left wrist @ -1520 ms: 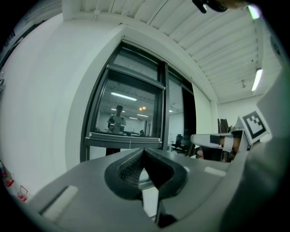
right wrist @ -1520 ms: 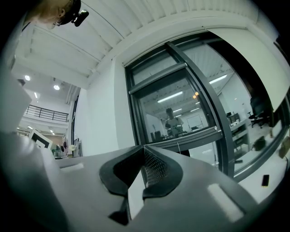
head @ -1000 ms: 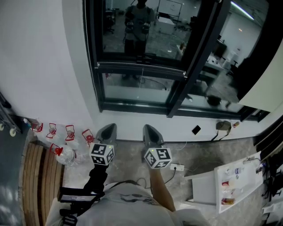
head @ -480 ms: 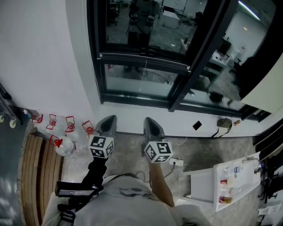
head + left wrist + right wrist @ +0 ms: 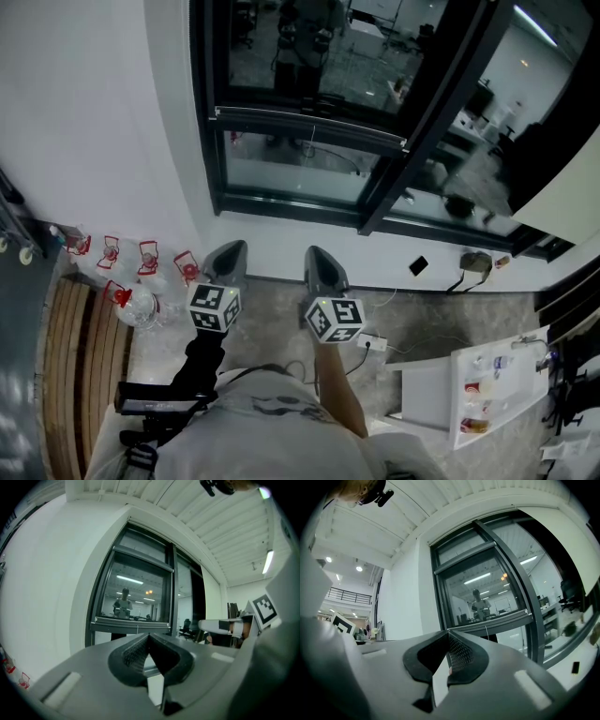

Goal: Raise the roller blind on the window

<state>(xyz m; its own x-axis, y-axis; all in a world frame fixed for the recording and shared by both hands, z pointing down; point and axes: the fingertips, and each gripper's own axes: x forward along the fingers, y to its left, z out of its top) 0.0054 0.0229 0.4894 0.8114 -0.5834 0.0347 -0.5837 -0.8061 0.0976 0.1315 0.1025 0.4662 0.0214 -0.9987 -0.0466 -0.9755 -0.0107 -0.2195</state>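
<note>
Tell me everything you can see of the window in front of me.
The window has a dark, metal-looking frame set in a white wall, its sill low above the floor. Its glass reflects a lit room and a standing person. A pale horizontal bar crosses it partway up, with a thin cord hanging from the middle. A dark mullion divides it from the pane at the right. Nothing touches it.

**Grey claws before a black window frame**
The left claw [image 5: 230, 251] and right claw [image 5: 317, 255] are matte grey with black, fine-meshed pads [image 5: 132, 654], and their marker cubes [image 5: 215, 307] carry black-and-white squares. Ahead of the claws, the window frame [image 5: 291, 204] is black against a white wall [image 5: 94, 122]. Left of the left claw are clear bottles [image 5: 139, 321] with red tops and a brown slatted bench [image 5: 80, 375]. The floor [image 5: 441, 314] beneath is mottled grey.
</note>
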